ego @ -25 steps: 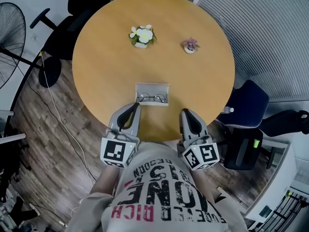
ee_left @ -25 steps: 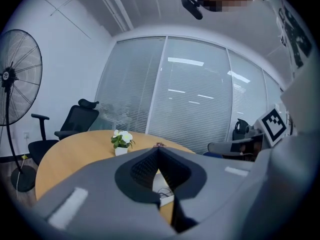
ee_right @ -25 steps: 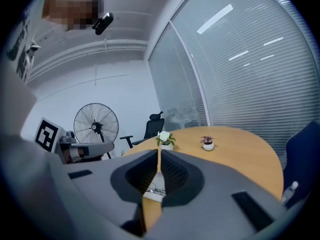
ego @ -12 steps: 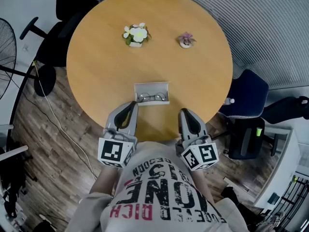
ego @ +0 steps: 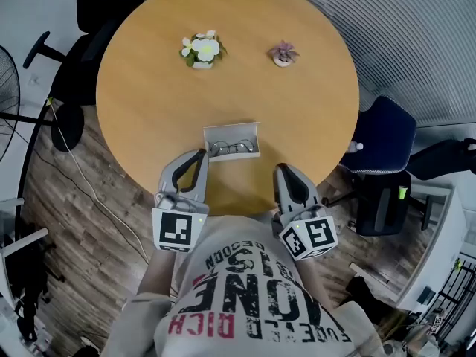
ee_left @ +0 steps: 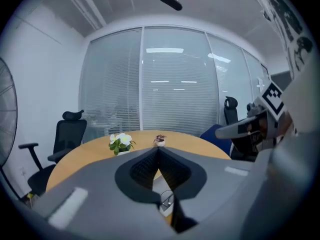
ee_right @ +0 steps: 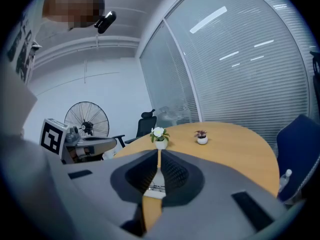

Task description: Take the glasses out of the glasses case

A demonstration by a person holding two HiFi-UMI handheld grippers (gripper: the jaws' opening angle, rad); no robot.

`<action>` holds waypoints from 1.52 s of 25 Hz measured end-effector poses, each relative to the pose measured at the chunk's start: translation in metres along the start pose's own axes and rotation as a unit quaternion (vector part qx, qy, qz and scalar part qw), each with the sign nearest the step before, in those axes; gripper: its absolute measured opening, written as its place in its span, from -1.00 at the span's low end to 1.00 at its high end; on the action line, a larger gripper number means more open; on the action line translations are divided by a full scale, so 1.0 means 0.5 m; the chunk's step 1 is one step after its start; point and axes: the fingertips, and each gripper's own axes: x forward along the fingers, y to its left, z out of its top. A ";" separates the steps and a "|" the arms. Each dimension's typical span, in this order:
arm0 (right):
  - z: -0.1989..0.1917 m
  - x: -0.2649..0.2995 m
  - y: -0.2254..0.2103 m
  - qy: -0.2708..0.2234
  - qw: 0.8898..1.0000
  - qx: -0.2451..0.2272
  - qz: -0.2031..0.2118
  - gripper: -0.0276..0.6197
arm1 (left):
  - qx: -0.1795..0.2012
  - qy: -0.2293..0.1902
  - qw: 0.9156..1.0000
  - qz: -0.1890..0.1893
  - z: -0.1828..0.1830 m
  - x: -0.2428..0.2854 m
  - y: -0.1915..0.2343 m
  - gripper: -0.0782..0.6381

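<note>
Head view: the open glasses case [ego: 232,129] lies near the bench's [ego: 149,117] near edge, with the glasses [ego: 235,149] inside it. The left hand-held gripper [ego: 201,155], jaws together and empty, is just beside the case's left end. The right hand-held gripper [ego: 281,169], also closed on nothing, hovers at the near edge. Two small flower pots [ego: 201,49] stand toward the far edge, with bare wood between them and the case.
</note>
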 end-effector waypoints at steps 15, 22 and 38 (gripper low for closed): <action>-0.017 -0.016 -0.052 0.017 0.999 0.025 -0.033 -0.83 | 0.133 0.169 0.961 -0.171 -0.137 0.127 -0.090 -0.54; -0.035 -0.012 -0.069 0.030 0.998 0.035 -0.044 -0.82 | 0.158 0.230 0.933 -0.228 -0.204 0.171 -0.109 -0.51; -0.078 -0.008 -0.089 0.056 0.995 0.059 -0.063 -0.82 | 0.208 0.345 0.866 -0.295 -0.337 0.221 -0.147 -0.50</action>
